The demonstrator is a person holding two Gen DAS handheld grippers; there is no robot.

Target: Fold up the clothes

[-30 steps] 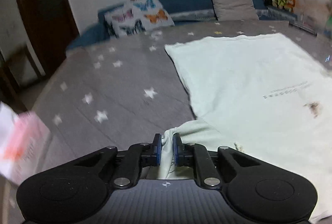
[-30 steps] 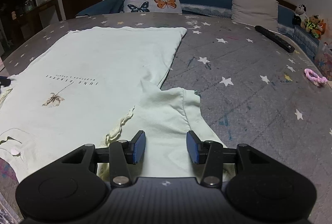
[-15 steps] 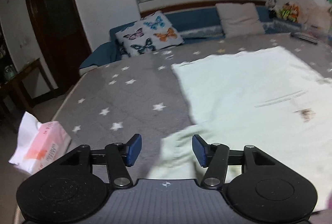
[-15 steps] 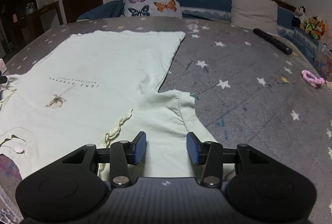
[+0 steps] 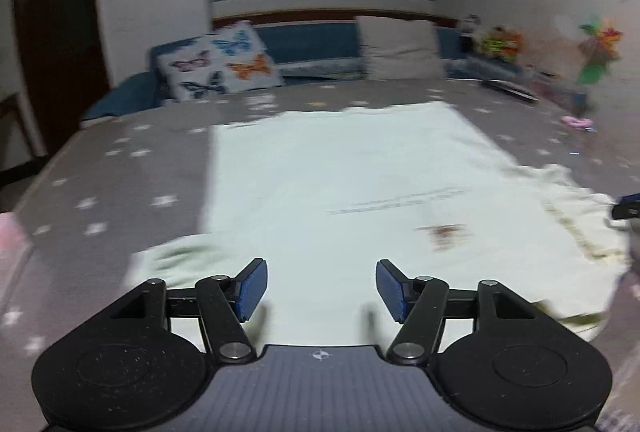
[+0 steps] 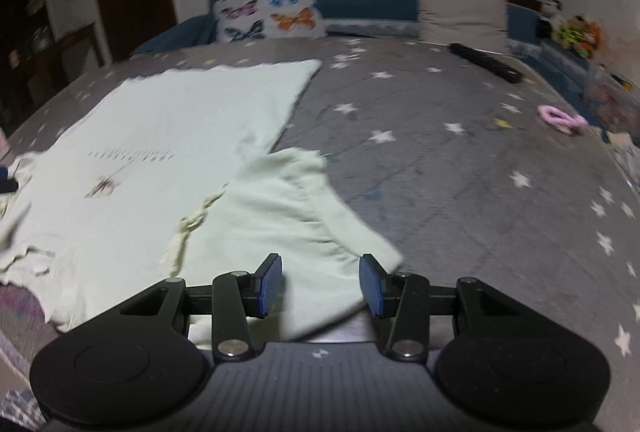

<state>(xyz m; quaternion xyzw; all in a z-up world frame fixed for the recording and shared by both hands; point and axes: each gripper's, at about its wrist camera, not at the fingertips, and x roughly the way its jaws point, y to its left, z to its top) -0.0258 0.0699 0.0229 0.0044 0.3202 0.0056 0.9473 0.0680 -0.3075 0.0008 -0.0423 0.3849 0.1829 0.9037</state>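
A pale green T-shirt (image 5: 340,176) with a small print lies flat on the grey star-patterned bed cover (image 5: 120,168). My left gripper (image 5: 319,290) hovers over its near edge, jaws opening, nothing between the blue pads; the released left sleeve (image 5: 180,258) lies just left of it. In the right wrist view the same T-shirt (image 6: 160,136) spreads to the left, and its right sleeve (image 6: 296,208) lies folded out toward me. My right gripper (image 6: 320,286) hangs open above that sleeve's near end, pads not pressing the cloth.
A butterfly cushion (image 6: 268,12) and a beige pillow (image 6: 464,16) lean at the far side. A dark remote (image 6: 486,62) and a pink hair tie (image 6: 562,118) lie on the cover to the right. Toys (image 5: 500,42) sit at the far right. A doorway stands at left.
The left gripper let go of the left sleeve, opened wide and swung right over the shirt's body. The right gripper stayed open and drew back slightly along the right sleeve.
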